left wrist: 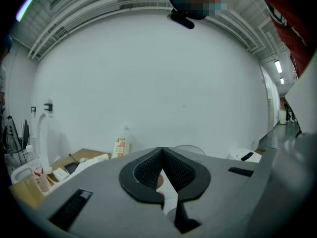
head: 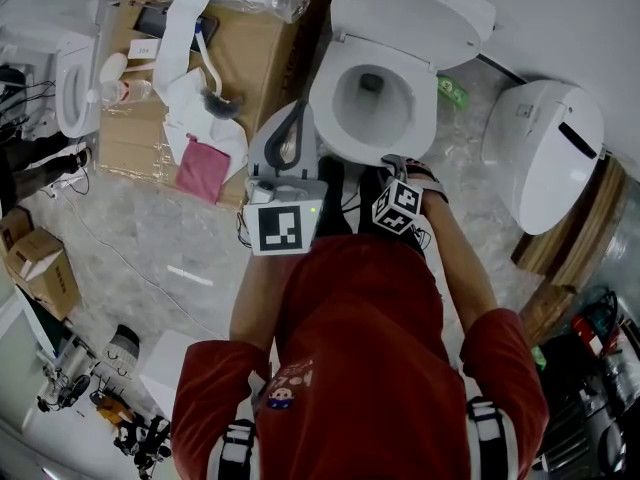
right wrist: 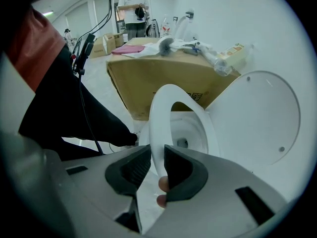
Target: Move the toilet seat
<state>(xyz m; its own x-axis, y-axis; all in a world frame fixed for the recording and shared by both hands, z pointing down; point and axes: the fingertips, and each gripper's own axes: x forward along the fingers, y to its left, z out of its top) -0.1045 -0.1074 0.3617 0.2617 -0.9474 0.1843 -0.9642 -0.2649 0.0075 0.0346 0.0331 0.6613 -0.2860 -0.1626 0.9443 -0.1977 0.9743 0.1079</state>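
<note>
The white toilet [head: 372, 98] stands just ahead of me with its lid [head: 410, 8] raised against the tank. My right gripper [head: 396, 162] is at the bowl's front edge. In the right gripper view the toilet seat [right wrist: 166, 113] runs as a white ring between the jaws, and the right gripper [right wrist: 157, 155] is shut on its front rim; the lid [right wrist: 257, 118] stands open behind it. My left gripper [head: 297, 110] hangs left of the bowl, apart from it. In the left gripper view it [left wrist: 162, 153] points at a bare wall, jaws shut and empty.
A cardboard box [head: 245, 63] left of the toilet carries a toilet brush [head: 222, 98], a bottle [head: 270, 0] and a pink cloth [head: 203, 168]. A second white toilet [head: 550, 148] stands at the right by wooden boards [head: 570, 248]. Another person [right wrist: 132, 6] stands far back.
</note>
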